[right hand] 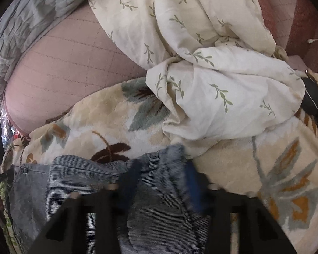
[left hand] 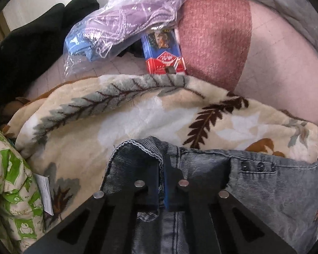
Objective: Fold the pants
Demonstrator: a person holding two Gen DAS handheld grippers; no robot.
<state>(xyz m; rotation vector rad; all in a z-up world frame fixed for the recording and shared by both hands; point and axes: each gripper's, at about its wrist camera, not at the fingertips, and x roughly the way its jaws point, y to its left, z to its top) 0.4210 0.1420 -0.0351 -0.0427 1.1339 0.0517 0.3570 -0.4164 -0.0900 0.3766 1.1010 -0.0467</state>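
The pants (left hand: 275,186) are grey-blue corduroy-like denim with snap buttons at the waistband, lying on a cream leaf-patterned fleece blanket (left hand: 120,122). My left gripper (left hand: 162,169) is shut on the pants' left waistband corner, fabric pinched between its pads. In the right wrist view the pants (right hand: 91,180) spread left and down. My right gripper (right hand: 163,169) is blurred; its jaws stand wide apart with the other waistband corner bunched between them, and I cannot see whether the pads press the cloth.
On the pink quilted bed (left hand: 286,59) lie a red-and-blue box (left hand: 163,50), a plastic bag with purple cloth (left hand: 116,21), black clothing (left hand: 31,42) and a green-print item (left hand: 12,180). A cream leaf-print sheet (right hand: 212,63) is piled ahead of the right gripper.
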